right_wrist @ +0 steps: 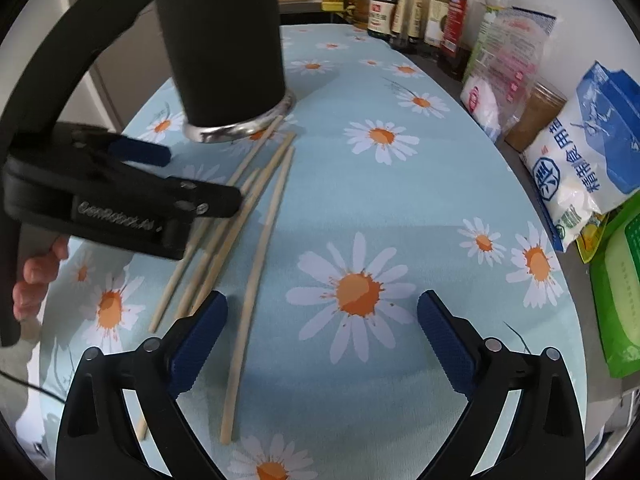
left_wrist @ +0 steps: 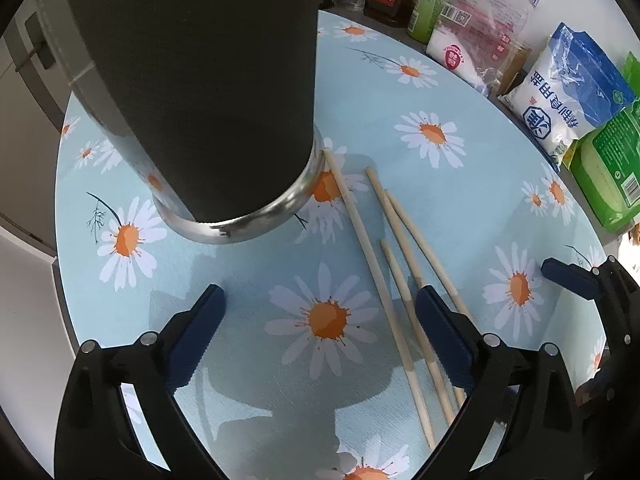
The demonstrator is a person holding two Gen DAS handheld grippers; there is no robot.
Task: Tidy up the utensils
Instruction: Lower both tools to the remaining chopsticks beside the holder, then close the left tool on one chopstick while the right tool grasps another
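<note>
Several wooden chopsticks (left_wrist: pixel 380 272) lie loose on the blue daisy tablecloth (left_wrist: pixel 400 120), just right of a tall black cup with a steel base (left_wrist: pixel 208 92). My left gripper (left_wrist: pixel 320 332) is open and empty, its right finger (left_wrist: pixel 444 328) over the chopsticks' near ends. In the right wrist view the chopsticks (right_wrist: pixel 260 240) fan out below the cup (right_wrist: pixel 224 44). My right gripper (right_wrist: pixel 322 340) is open and empty, its left finger (right_wrist: pixel 198 340) beside the nearest chopstick. The left gripper's body (right_wrist: pixel 120 196) shows at the left there.
Bags of salt (left_wrist: pixel 568 92) and sugar (left_wrist: pixel 476 40), green packs (left_wrist: pixel 608 168) and sauce bottles (right_wrist: pixel 416 8) line the back and right edges of the table. The table's left edge drops off by a cabinet (left_wrist: pixel 32 80).
</note>
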